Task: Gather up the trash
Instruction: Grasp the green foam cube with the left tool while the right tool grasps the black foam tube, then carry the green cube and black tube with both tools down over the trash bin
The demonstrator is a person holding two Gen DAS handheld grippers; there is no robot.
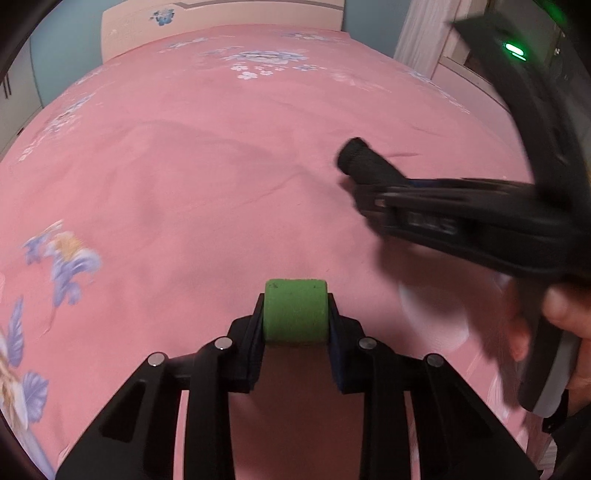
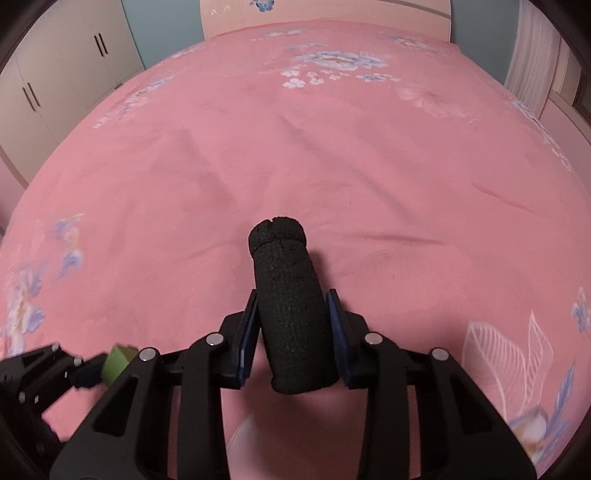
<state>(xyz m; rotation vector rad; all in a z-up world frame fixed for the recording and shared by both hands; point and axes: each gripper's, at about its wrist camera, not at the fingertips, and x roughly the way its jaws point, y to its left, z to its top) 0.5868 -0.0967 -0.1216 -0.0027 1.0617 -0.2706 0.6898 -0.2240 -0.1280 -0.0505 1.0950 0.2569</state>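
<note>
My left gripper [image 1: 295,301] is shut on a short green foam block [image 1: 295,314], just above the pink bedspread [image 1: 207,177]. In the right wrist view the same block [image 2: 116,362] shows at the lower left in the left gripper [image 2: 96,369]. My right gripper [image 2: 291,295] is shut on a black foam cylinder [image 2: 288,280], which lies lengthwise between the blue pads and sticks out past the fingertips. From the left wrist view the cylinder [image 1: 358,158] juts out of the right gripper [image 1: 369,184], and a hand [image 1: 561,314] holds that gripper's handle.
The bed fills both views, pink with blue flower prints [image 2: 340,61]. A headboard [image 2: 325,14] stands at the far end, white wardrobe doors [image 2: 62,70] to the left and a curtain [image 2: 532,62] to the right. The two grippers hang close together.
</note>
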